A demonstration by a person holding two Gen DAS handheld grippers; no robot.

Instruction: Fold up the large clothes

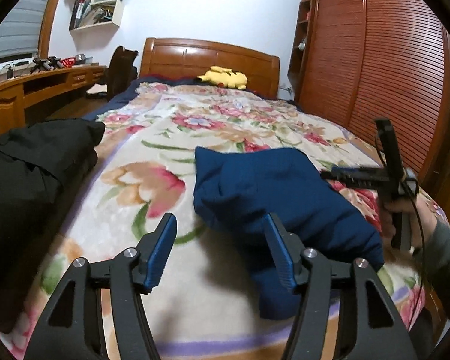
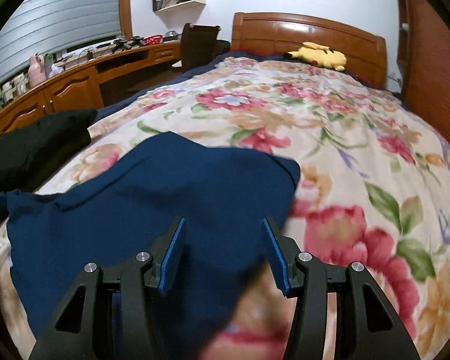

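A bed covered by a floral blanket [image 1: 225,126] fills most of both views, with a wooden headboard [image 1: 210,57] at its far end and a slatted wooden wardrobe [image 1: 375,75] along one side. A curved wooden desk [image 2: 75,81] runs along the opposite wall. On the near part of the blanket lies the blue garment [image 2: 135,210], bunched and partly folded, its far edge raised. A pile of black clothing [image 1: 30,165] sits at the bed's edge, apart from the blue garment. A yellow plush toy [image 1: 225,77] rests against the headboard. The left gripper [image 1: 222,249] hangs over the blanket with its jaws apart, one finger just in front of the blue cloth, nothing clamped. The right gripper [image 2: 223,255] hovers over the blue garment, jaws likewise apart, gripping nothing.
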